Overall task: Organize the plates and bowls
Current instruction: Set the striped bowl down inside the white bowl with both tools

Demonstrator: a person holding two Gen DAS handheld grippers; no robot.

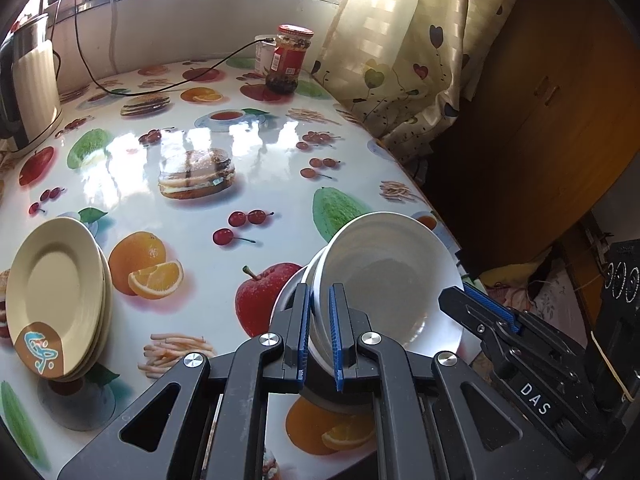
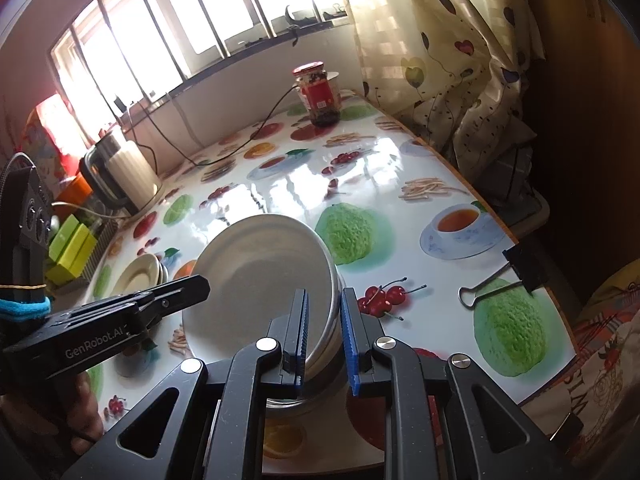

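Observation:
White bowls sit nested and tilted near the table's right edge, over a grey bowl beneath them. My left gripper is shut on their near rim, with one pad inside and one outside. In the right wrist view the same white bowls lean left, and my right gripper is shut on their rim. The right gripper's finger shows beside the bowls' right rim. A stack of cream plates with a brown and blue mark lies at the left, and the same plates are small behind the left gripper's body.
The table has a glossy fruit-print cover. A red-lidded jar and a kettle with a black cable stand at the back. A binder clip lies at the right edge, a curtain hangs beyond, and green boxes sit left.

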